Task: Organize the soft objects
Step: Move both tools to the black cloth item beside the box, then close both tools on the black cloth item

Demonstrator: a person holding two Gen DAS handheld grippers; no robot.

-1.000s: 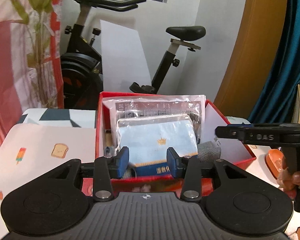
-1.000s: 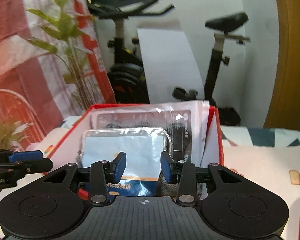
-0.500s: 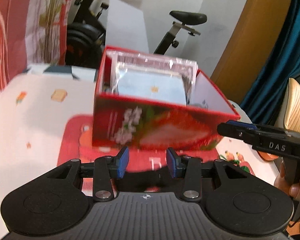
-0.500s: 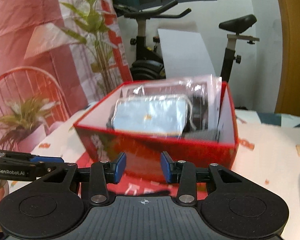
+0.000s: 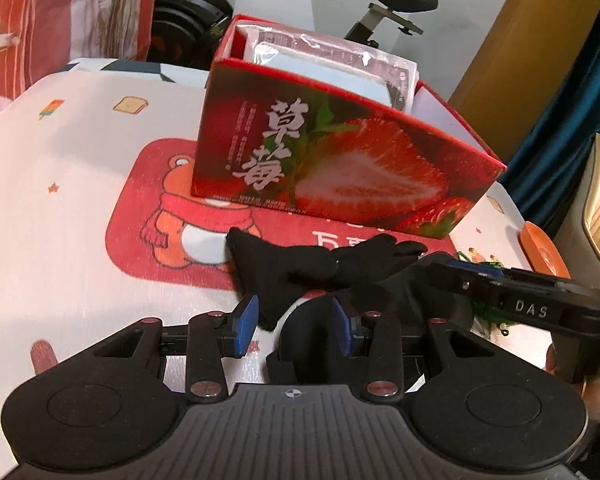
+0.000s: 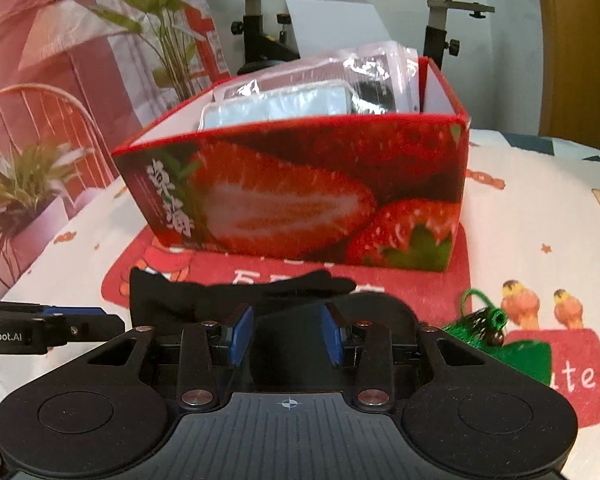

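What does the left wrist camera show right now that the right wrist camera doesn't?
Only the left wrist view: an orange dish at the table's right edge, and the bear print on the red mat.

Only the right wrist view: the green tasselled item in full, beside the black cloth, and potted plants at left.

Both: the strawberry box holding plastic-wrapped packs, the black cloth lying before it, and the left gripper and right gripper, jaws parted, close to the cloth.
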